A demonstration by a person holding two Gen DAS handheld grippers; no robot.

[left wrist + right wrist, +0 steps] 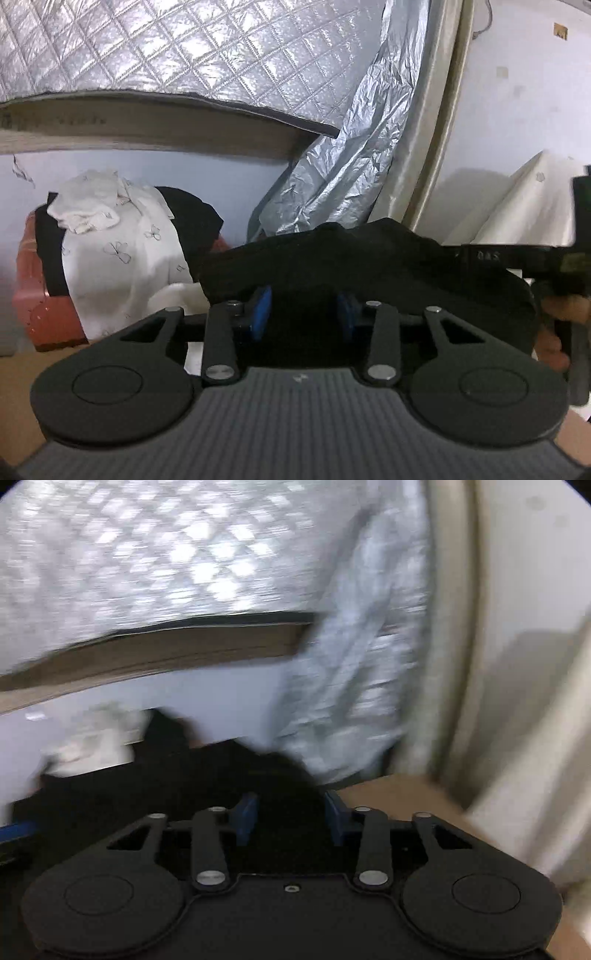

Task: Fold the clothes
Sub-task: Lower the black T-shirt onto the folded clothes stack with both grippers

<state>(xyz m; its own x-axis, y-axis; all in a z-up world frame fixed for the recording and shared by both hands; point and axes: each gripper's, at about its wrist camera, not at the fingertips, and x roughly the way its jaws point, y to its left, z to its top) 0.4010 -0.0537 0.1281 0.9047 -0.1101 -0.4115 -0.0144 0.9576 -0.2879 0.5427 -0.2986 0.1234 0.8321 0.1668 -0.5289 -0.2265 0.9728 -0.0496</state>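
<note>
A black garment (351,251) lies bunched over and between the tips of my left gripper (304,295). Its blue pads (262,310) stand apart, and the cloth hides the fingertips. At the right edge, a hand (557,314) holds the other black gripper, which reaches into the same garment. The right wrist view is blurred. In it my right gripper (291,805) has its blue pads (245,819) apart, with the dark cloth (184,775) between and ahead of them. I cannot see either pair of pads pressing on the cloth.
A pile of clothes, white butterfly-print fabric (122,251) over black, sits on a reddish box (48,314) at the left. A silver quilted cover (184,48) and a crinkled silver sheet (332,166) hang behind. Cream fabric (517,199) is at the right. A brown surface (399,794) lies below.
</note>
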